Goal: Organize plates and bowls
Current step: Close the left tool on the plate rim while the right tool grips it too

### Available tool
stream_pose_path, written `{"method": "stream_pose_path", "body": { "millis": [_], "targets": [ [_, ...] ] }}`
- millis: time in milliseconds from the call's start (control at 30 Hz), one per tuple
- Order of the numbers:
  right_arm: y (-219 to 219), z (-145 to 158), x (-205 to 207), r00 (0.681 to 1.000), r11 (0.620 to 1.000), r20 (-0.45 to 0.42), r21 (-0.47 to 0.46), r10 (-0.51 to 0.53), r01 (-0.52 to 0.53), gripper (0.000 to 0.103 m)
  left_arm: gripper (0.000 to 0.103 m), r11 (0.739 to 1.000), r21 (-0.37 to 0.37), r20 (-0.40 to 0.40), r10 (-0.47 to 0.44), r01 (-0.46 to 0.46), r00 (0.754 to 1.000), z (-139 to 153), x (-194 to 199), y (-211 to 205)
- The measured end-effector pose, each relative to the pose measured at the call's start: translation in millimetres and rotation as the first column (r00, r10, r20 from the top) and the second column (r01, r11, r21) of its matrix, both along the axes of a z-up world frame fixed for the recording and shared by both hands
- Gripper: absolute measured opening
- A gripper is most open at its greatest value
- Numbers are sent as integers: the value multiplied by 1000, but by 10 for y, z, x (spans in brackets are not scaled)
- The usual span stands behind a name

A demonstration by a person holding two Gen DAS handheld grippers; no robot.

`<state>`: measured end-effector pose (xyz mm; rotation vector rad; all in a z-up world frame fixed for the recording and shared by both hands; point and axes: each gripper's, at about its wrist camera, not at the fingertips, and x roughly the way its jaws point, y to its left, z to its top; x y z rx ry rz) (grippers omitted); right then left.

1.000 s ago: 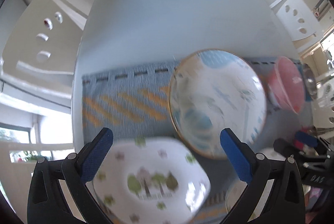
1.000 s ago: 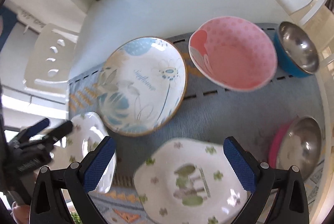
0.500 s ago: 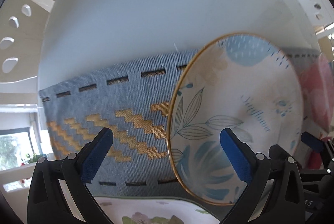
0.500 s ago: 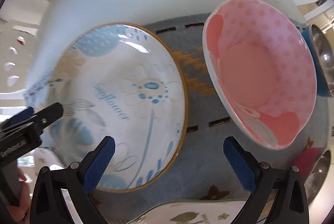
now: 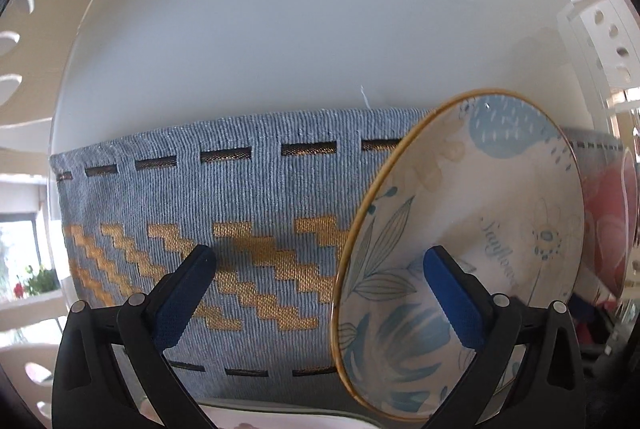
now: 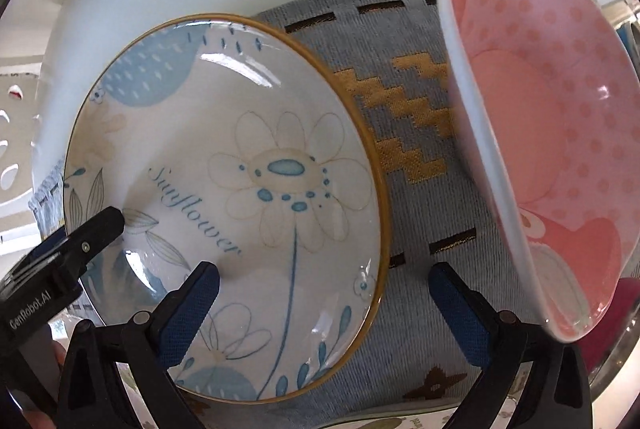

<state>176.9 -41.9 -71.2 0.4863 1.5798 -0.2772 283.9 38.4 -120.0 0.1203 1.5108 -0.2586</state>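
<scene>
left wrist: blue woven placemat (image 5: 256, 229) lies on white table (image 5: 304, 29).

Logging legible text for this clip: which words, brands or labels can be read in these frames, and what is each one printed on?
"Sunflower": blue script on the floral plate, beside its flower drawing.
"GenRobot.AI": white lettering on the black body of the left gripper, seen at the lower left of the right wrist view.
The same plate script shows in the left wrist view, too blurred and foreshortened to read in full.
The pink bowl and placemat carry patterns only.
</scene>
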Motion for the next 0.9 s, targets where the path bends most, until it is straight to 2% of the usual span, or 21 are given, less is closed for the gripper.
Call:
{"method": "stream_pose_path", "body": {
  "millis": [100,167,200,233,267,300,333,400,500,567,600,700,900],
  "targets": [
    [-56,30,-54,999,999,38,-21,-35,36,103,102,1000,-1,-2,-5,5,1000,41,31,24],
    [-76,51,-76,998,999,52,-20,-33,34,102,79,1000,-26,41,-8,9,999,147,-30,-5],
    [-65,89,-80,997,999,81,-27,-15,18,94,49,998,-51,62,-28,31,998,210,-66,-22],
    [-47,144,-86,994,1000,108,-27,0,3,85,34,994,-95,54,-47,52,997,246,-97,-34],
    [-39,243,-136,991,1000,134,-22,11,-8,60,34,994,-98,50,-53,57,997,256,-108,-55],
    [-50,265,-132,991,1000,135,-25,4,0,55,34,994,-95,57,-52,58,997,258,-107,-57],
    [-99,244,-142,990,1000,142,1,-16,16,55,33,993,-105,60,-51,57,997,256,-98,-39],
    [-219,247,-186,984,1000,175,14,-27,25,39,30,989,-136,64,-47,55,997,252,-89,24],
    [-505,173,-324,967,992,243,119,-78,50,22,25,984,-173,65,-34,45,997,262,-59,150],
    [-647,119,-387,956,978,273,200,-110,56,17,24,983,-178,76,-31,44,997,270,-57,192],
    [-672,107,-409,953,978,286,205,-101,42,17,24,984,-174,90,-29,44,996,286,-67,208],
    [-657,118,-498,947,985,317,173,-52,-3,17,24,988,-131,166,-57,79,984,383,-151,233],
    [-575,202,-674,935,984,353,170,-15,-48,17,24,985,-134,182,-83,109,980,509,-301,241]
  ]
}}
